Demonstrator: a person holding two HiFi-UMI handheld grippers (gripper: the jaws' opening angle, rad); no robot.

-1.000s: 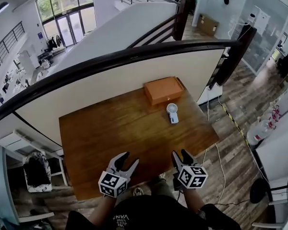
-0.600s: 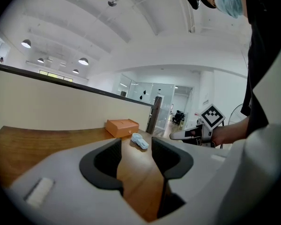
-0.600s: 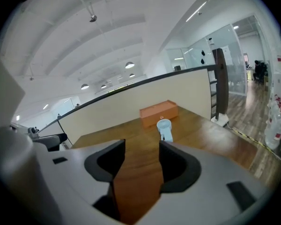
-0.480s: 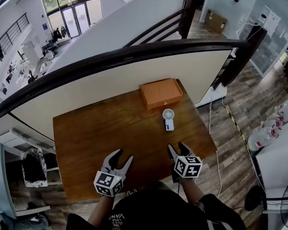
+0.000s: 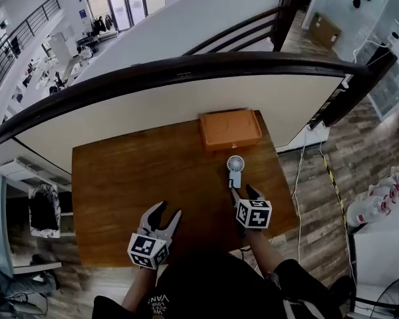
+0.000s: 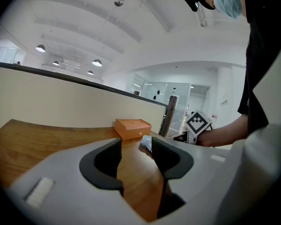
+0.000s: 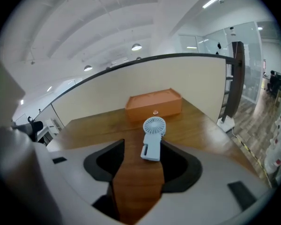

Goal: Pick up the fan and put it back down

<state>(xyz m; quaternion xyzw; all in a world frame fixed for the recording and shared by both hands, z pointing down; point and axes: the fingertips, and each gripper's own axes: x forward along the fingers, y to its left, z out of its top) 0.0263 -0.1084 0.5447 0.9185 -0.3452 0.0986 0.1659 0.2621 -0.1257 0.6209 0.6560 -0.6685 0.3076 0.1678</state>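
Observation:
A small white hand-held fan [image 5: 235,169] lies flat on the wooden table [image 5: 133,178], its round head toward the orange box. My right gripper [image 5: 243,193] sits just short of its handle end, jaws opening. In the right gripper view the fan [image 7: 152,138] has its handle end level with the jaw tips, close to the right jaw, and my right gripper [image 7: 139,149] does not press on it. My left gripper [image 5: 165,212] hovers open over the table's near edge, holding nothing. From my left gripper [image 6: 136,146] only the fan's head [image 6: 145,143] shows, behind a jaw.
An orange box [image 5: 229,128] stands at the table's far edge, right behind the fan. A cream panel wall with a dark curved handrail [image 5: 186,68] runs behind the table. The table's right edge [image 5: 287,198] drops to a wooden floor with a white cable.
My right gripper has moved forward across the table up to the fan's handle end, and its jaws stand wider. My left gripper has come forward a little.

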